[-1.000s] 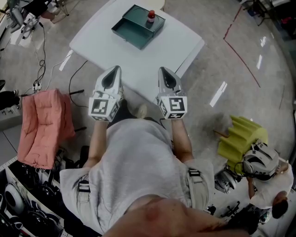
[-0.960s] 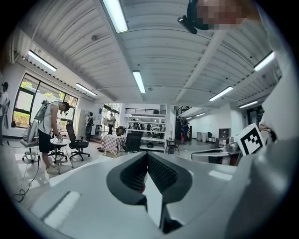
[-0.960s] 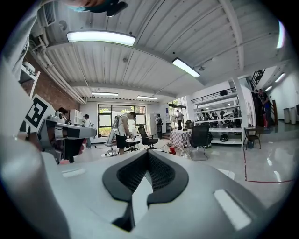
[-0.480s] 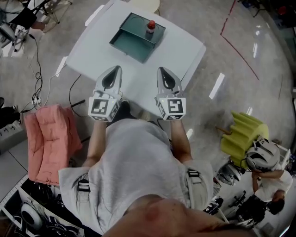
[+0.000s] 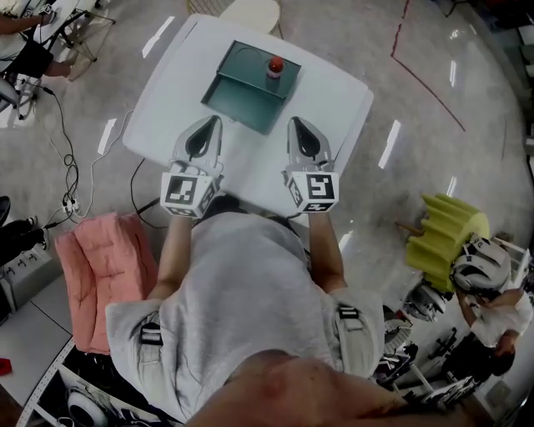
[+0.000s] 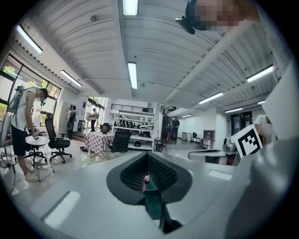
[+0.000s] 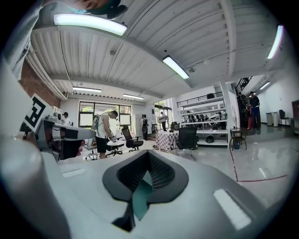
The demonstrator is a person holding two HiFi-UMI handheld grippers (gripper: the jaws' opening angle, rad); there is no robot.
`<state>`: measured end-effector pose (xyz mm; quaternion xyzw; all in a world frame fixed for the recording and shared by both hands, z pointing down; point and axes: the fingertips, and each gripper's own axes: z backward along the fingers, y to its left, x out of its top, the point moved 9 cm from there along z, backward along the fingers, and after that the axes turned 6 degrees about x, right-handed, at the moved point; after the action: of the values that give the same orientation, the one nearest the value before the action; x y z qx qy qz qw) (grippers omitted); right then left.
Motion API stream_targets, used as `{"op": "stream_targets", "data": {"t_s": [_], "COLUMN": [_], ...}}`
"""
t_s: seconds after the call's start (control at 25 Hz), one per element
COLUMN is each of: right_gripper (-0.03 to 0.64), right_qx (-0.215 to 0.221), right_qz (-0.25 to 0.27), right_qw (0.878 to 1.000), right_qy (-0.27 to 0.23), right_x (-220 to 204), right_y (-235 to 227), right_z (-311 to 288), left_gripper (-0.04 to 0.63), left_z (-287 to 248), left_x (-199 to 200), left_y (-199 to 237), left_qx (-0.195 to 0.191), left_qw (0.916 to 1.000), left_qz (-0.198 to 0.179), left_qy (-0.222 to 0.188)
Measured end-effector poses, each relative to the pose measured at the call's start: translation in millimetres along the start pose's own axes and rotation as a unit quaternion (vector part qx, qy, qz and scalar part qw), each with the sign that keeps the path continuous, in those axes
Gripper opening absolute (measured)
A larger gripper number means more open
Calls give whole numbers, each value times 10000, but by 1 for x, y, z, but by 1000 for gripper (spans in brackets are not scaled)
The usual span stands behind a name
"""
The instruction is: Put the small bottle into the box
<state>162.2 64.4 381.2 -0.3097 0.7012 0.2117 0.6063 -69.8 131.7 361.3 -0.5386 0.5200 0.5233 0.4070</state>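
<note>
A dark green open box (image 5: 244,93) lies on the white table (image 5: 334,92) ahead of me. The small bottle (image 5: 274,67) with a red cap stands upright on the box's far raised part. My left gripper (image 5: 208,125) and right gripper (image 5: 297,125) hover side by side over the table's near edge, short of the box. Both are shut and hold nothing. In the left gripper view, the left gripper (image 6: 147,173) shows the bottle (image 6: 146,178) and the green box (image 6: 152,198) through the slit between its jaws. The right gripper (image 7: 148,173) shows only the green box (image 7: 141,196).
A pink cushion (image 5: 108,267) lies on the floor at the left, cables (image 5: 71,158) beside it. A yellow-green foam block (image 5: 446,233) and a person in a helmet (image 5: 482,271) are at the right. A round stool (image 5: 250,12) stands behind the table. A red line (image 5: 425,79) marks the floor.
The table, box and bottle have come nearer and more central in the head view. Both grippers now reach over the table's near edge, still shut and side by side.
</note>
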Motion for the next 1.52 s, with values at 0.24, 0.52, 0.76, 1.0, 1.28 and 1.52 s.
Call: {"op": "stream_targets", "data": {"t_s": [0.24,0.52,0.76,1.0,1.28,1.52], "right_gripper": [3,3,3,3,3,3], "right_qx": [-246,-488,-572,-619,-655,-687], "right_qz": [-81,-144,-174,-197,-296,-415], "right_qw": [9997,9985,9977,9967,9952,9936], "right_qy": [30,189,321,483,660,789], "right_x": [1,-7,-17,-28,-42,-56], "right_y": [-7,-17,-30,-34,-54,-61], "right_z": [-31,-66,-88,-111,-130,-143], "left_gripper": [11,11,11,11,11,11], "left_z": [-35,-74,-107,-127,-157,-171], "left_x": [0,-8,-18,-34,-48,-63], "left_y": [27,51,58,72,78,84], "left_qx": [-245,-534,-696,-788,-841,-895], "left_qw": [9997,9983,9969,9954,9937,9917], "left_qz": [11,-49,-18,47,126,190], "left_qy": [92,239,373,550,725,903]}}
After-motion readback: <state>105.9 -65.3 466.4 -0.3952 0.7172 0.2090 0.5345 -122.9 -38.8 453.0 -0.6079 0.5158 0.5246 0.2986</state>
